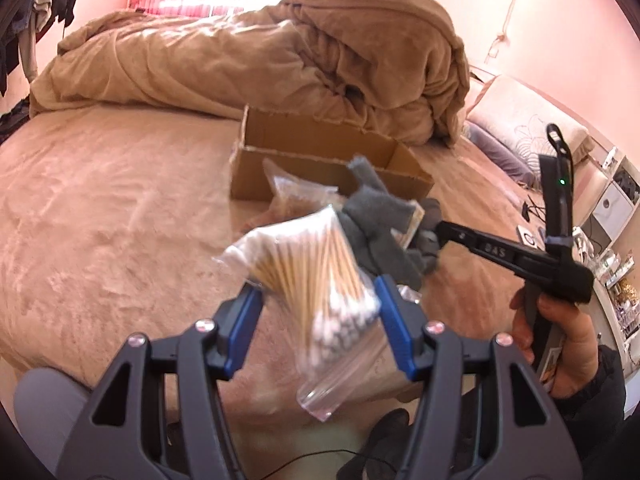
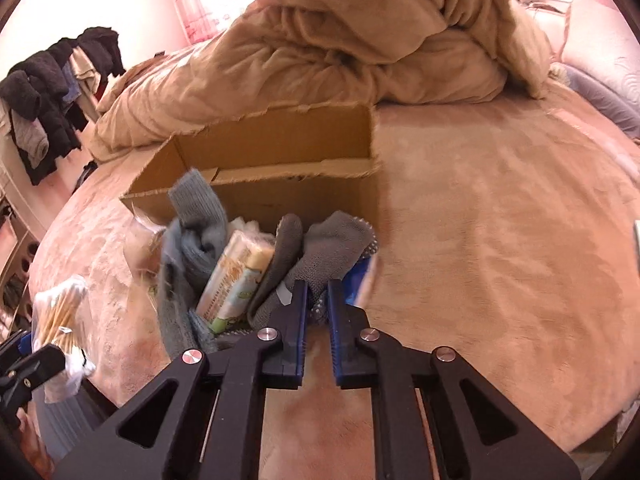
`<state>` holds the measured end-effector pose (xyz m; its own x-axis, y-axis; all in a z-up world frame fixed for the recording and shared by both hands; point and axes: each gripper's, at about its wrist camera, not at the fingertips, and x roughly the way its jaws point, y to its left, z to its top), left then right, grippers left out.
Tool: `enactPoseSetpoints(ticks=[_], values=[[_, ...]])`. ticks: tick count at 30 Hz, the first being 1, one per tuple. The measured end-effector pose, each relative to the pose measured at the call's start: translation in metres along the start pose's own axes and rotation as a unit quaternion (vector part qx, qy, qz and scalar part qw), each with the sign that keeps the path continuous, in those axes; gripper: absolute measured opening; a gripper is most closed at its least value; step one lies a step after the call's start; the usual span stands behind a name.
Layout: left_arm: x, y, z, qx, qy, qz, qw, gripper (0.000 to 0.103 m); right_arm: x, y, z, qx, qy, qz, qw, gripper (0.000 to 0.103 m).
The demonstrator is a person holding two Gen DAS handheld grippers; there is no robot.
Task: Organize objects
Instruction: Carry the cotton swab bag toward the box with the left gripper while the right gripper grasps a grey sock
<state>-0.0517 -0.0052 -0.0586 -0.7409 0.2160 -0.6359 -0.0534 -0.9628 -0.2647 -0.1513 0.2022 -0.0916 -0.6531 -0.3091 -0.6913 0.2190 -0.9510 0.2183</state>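
My left gripper (image 1: 318, 290) is shut on a clear bag of cotton swabs (image 1: 316, 276) and holds it above the bed; the bag also shows at the left of the right wrist view (image 2: 60, 320). My right gripper (image 2: 318, 284) is shut on a grey dotted sock (image 2: 324, 256) at the pile in front of an open cardboard box (image 2: 280, 148). The pile holds a blue-grey sock (image 2: 192, 220), a tissue pack (image 2: 236, 276) and a dark grey sock (image 2: 286, 248). In the left wrist view the right gripper (image 1: 430, 236) grips grey socks (image 1: 376, 216) before the box (image 1: 320, 156).
A rumpled tan duvet (image 1: 280, 52) lies behind the box on the pinkish bed sheet (image 2: 500, 220). Pillows (image 1: 520, 120) sit at the right. Clothes hang on a rack (image 2: 52, 92) at the left. Shelves with small items (image 1: 616, 248) stand right of the bed.
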Motion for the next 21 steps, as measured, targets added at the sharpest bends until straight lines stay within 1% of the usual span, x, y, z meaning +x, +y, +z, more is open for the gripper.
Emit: enactPoseSetpoints(ticks=[4, 11, 17, 21], values=[[-0.003, -0.004, 0.007, 0.006, -0.007, -0.005, 0.9999, 0.058, -0.018, -0.004, 0.003, 0.003, -0.013, -0.009, 1.000, 0.007], [-0.005, -0.013, 0.024, 0.027, -0.016, -0.014, 0.9994, 0.058, -0.056, -0.004, 0.014, -0.002, -0.046, -0.016, 0.999, 0.006], [0.002, -0.024, 0.047, 0.042, -0.025, -0.020, 0.9986, 0.058, -0.076, -0.005, 0.035, -0.007, -0.069, -0.012, 0.998, 0.006], [0.012, -0.036, 0.065, 0.058, -0.020, -0.030, 0.9977, 0.058, -0.087, -0.001, 0.054, -0.022, -0.089, -0.015, 0.996, 0.005]])
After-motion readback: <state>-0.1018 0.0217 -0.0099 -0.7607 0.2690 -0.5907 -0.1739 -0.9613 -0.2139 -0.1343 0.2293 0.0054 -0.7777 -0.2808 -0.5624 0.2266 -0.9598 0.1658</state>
